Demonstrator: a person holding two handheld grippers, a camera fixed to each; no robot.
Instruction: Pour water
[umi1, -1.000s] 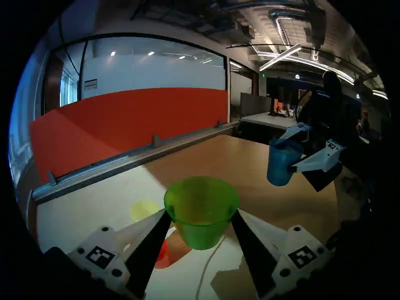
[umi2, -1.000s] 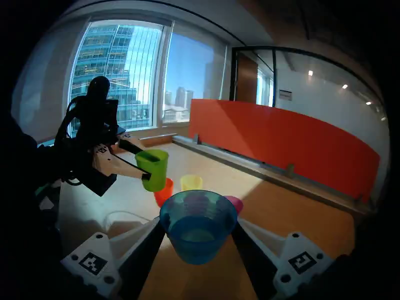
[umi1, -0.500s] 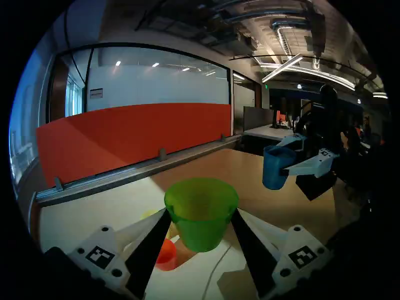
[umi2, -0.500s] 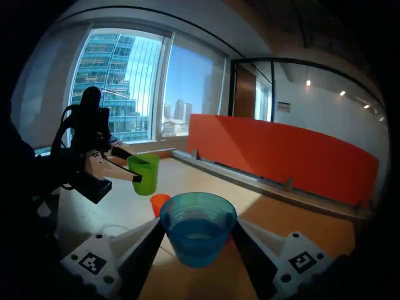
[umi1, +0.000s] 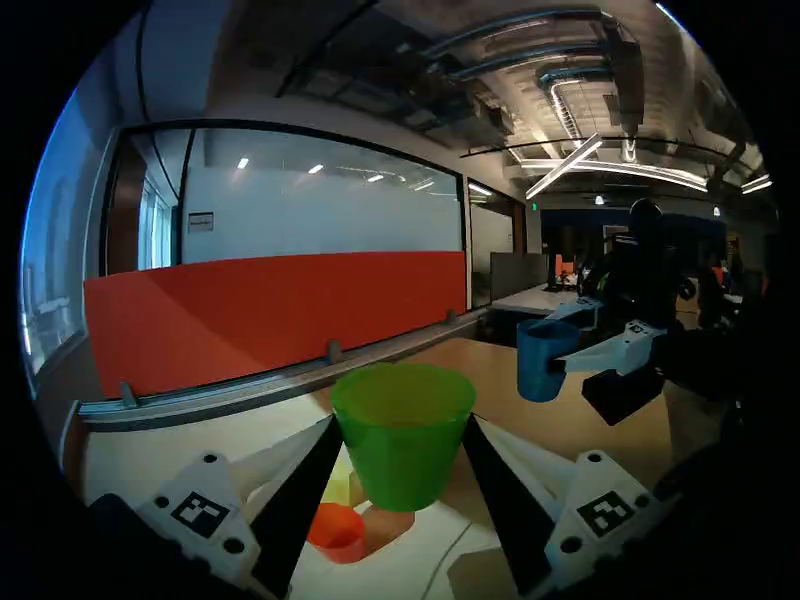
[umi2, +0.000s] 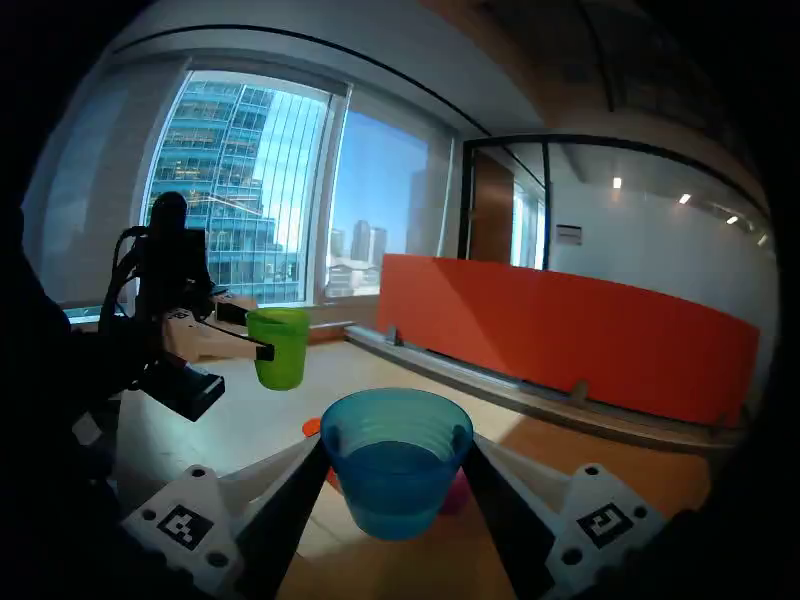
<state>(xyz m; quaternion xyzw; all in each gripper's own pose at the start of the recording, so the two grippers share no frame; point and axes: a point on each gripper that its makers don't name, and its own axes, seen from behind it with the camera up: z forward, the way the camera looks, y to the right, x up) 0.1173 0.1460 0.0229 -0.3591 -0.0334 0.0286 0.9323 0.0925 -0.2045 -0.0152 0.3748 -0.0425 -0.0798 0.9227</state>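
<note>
Tongs (umi1: 400, 422) (umi2: 395, 442) tight: green cup (umi1: 403, 455), blue cup (umi2: 395, 490)

In the left gripper view the near cup (umi1: 403, 440) sits centre frame inside the left gripper (umi1: 403, 428), the far cup (umi1: 540, 360) right of it inside the right gripper (umi1: 557, 342), and a small cup (umi1: 338, 530) stands on the table (umi1: 495, 368) at lower left.

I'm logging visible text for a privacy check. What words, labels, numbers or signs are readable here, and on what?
No text here is readable.
White notice on the glass wall: too small to read.
Black-and-white marker squares: patterns, no letters.
No print visible on the green cup or the blue cup.
</note>
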